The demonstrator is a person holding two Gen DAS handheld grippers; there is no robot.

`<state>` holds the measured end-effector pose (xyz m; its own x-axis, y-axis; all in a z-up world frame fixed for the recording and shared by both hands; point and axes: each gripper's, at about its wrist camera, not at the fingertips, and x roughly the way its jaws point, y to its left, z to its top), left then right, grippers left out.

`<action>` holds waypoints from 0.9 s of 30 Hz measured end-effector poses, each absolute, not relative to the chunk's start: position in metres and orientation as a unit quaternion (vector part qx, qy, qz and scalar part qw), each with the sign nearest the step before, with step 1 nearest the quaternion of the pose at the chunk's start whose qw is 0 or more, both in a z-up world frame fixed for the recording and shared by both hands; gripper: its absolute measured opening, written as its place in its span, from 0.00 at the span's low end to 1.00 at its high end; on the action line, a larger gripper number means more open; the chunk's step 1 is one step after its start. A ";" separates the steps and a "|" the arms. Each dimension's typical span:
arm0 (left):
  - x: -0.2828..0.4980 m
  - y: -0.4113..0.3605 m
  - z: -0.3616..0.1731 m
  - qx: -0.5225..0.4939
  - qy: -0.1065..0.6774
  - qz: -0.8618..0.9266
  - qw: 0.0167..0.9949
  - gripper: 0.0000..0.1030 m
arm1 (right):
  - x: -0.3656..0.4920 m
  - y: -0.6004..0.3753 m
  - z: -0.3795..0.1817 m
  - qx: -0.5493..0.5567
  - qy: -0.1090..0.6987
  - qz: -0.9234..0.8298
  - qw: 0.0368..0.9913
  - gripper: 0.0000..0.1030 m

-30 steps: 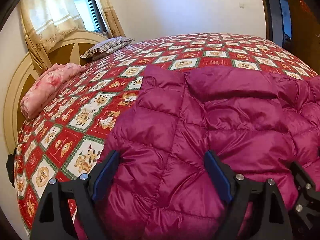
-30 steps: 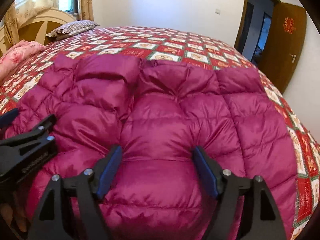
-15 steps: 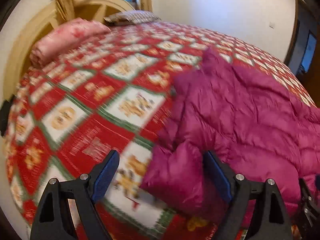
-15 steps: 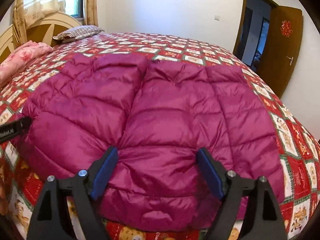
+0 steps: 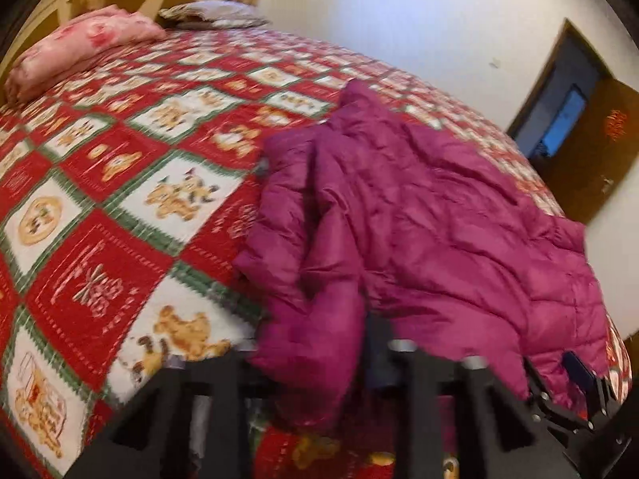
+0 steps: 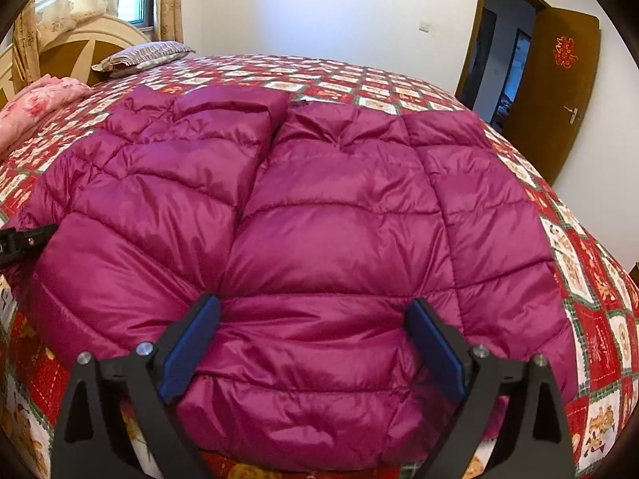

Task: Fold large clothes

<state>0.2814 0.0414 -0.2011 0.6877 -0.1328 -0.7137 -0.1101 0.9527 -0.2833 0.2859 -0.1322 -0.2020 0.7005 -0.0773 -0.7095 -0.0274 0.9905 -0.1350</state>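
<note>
I keep my right gripper (image 6: 313, 343) spread wide over the jacket (image 6: 303, 239) hem nearest me, while my left gripper (image 5: 315, 363), blurred, seemingly pinches its left corner for folding.

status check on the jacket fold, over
Left gripper shut on magenta quilted puffer jacket, left edge. Right gripper open over hem. Jacket on red patchwork bedspread. Nothing blocking.

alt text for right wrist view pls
A magenta puffer jacket lies spread on a bed with a red patterned quilt; the right tongs hover open over its near hem. An open brown door stands at right.
</note>
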 end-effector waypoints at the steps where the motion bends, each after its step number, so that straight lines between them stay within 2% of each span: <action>1: 0.280 0.041 -0.199 -0.151 0.390 -0.005 0.908 0.14 | 0.285 -0.132 -0.202 -0.067 0.387 -0.013 0.920 0.94; 3: 0.276 0.041 -0.194 -0.142 0.377 0.000 0.915 0.10 | 0.285 -0.131 -0.201 -0.070 0.387 -0.015 0.919 0.94; 16: 0.250 0.094 -0.158 -0.109 0.313 0.050 0.942 0.07 | 0.286 -0.072 -0.199 -0.107 0.375 0.026 0.921 0.94; 18: 0.244 0.099 -0.146 -0.094 0.300 0.059 0.948 0.06 | 0.281 -0.071 -0.191 -0.095 0.368 0.050 0.924 0.90; 23: 0.225 0.077 -0.097 -0.043 0.243 0.039 0.968 0.06 | 0.252 -0.116 -0.146 -0.040 0.310 0.046 0.949 0.90; 27: 0.218 0.026 -0.065 0.002 0.211 -0.003 0.977 0.06 | 0.256 -0.188 -0.132 0.016 0.301 -0.028 0.953 0.91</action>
<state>0.2184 0.0259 -0.0651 0.9107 -0.0049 -0.4130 0.0070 1.0000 0.0036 0.2557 -0.1883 -0.1320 0.8173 -0.0447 -0.5745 0.0637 0.9979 0.0130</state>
